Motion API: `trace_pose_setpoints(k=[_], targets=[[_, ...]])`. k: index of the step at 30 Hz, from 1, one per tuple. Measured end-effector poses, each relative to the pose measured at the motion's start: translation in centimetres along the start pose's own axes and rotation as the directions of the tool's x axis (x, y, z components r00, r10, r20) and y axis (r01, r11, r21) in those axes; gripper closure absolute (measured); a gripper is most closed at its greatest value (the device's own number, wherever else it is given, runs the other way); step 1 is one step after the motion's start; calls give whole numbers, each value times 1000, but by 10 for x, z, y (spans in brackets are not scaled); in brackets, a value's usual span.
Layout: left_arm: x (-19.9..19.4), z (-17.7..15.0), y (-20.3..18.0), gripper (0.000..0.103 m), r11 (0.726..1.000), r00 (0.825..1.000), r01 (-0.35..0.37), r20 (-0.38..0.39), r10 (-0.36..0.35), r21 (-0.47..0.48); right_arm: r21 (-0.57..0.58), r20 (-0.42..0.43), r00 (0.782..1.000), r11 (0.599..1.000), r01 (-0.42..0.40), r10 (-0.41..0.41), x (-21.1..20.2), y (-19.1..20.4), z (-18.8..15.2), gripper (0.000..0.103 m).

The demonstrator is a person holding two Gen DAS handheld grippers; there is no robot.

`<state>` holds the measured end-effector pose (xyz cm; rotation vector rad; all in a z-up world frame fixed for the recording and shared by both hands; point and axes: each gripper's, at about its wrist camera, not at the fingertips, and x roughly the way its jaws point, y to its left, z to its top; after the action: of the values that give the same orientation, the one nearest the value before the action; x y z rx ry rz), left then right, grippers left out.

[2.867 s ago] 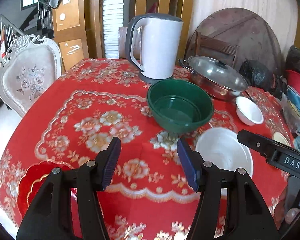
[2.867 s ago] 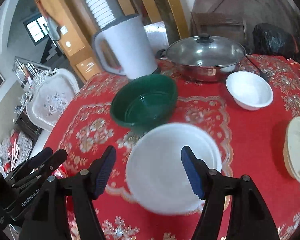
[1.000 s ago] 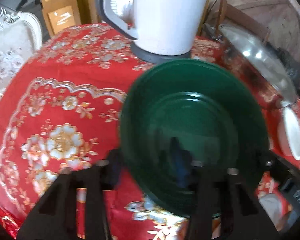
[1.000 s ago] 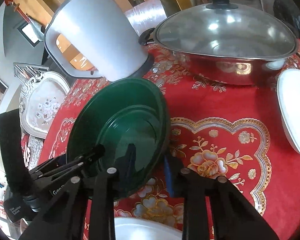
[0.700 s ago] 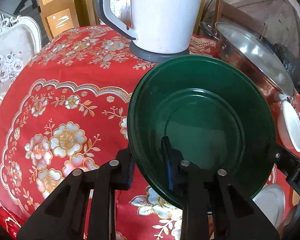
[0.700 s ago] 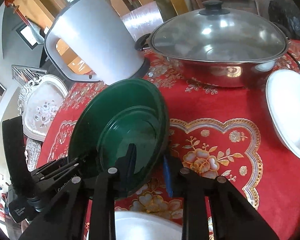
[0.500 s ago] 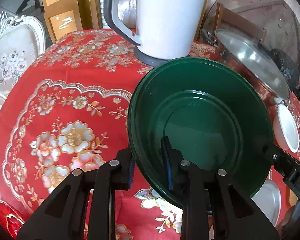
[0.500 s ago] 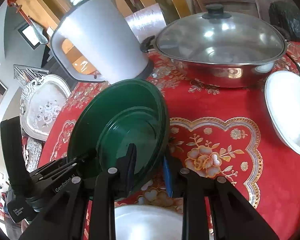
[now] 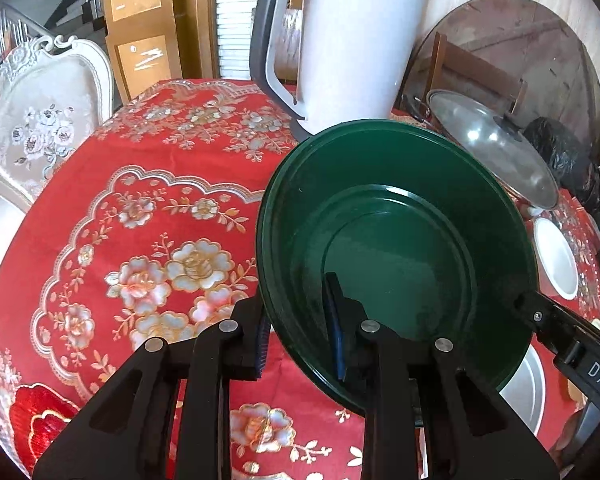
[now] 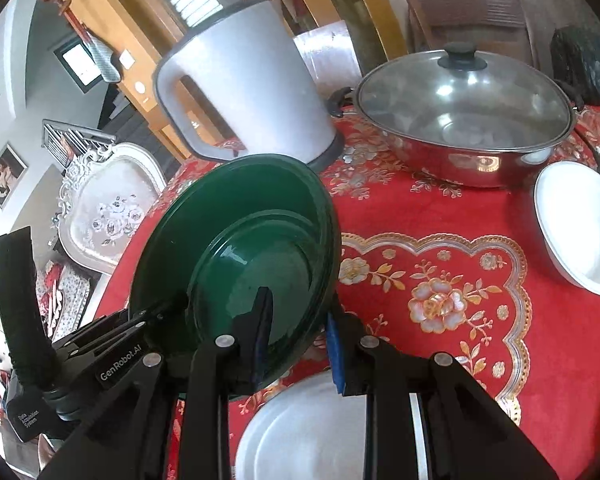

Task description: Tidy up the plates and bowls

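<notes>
Green bowl [image 9: 396,240]: we hold it tilted above the table [image 9: 140,200], in front of the white kettle [image 9: 340,48].
Left hand-held gripper [image 9: 300,332]: it pinches the near left part of the bowl rim.
Right hand-held gripper [image 10: 296,328]: it pinches the rim on the right side.
Risk: the smooth rim can slip from the pads if our two hands pull apart; the bowl would then fall on the white plate [image 10: 320,432] below.
Risk: a swing forward may hit the kettle.
Writing: "GenRobot.AI" and "Data Acquisition System" on the left device; "DAS" on the right one.
</notes>
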<state>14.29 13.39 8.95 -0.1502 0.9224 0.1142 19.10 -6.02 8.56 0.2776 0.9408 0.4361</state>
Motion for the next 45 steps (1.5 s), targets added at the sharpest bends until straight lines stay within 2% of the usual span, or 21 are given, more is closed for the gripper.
trace_pose_setpoints(k=[9,15,28,39,45], targets=[[-31,-14,10,79,1000,999,21,35,-21,-13,-23,10,1000,1000,-3,3,-13,14,-10,78],[-54,-34,18,79,1000,998,21,64,-20,-15,-46,18,1000,999,-12,13,-26,25,-22,77],[-98,-83,44,79,999,992,3,126,3,-48,-81,18,999,996,-25,27,-42,52,-68,75],[-131,-126,94,79,994,988,-26,146,41,-106,-136,4,997,988,-72,74,-45,97,-105,74],[-144,-145,126,79,988,987,-45,147,67,-147,-176,-36,994,978,-110,105,-31,125,-121,73]])
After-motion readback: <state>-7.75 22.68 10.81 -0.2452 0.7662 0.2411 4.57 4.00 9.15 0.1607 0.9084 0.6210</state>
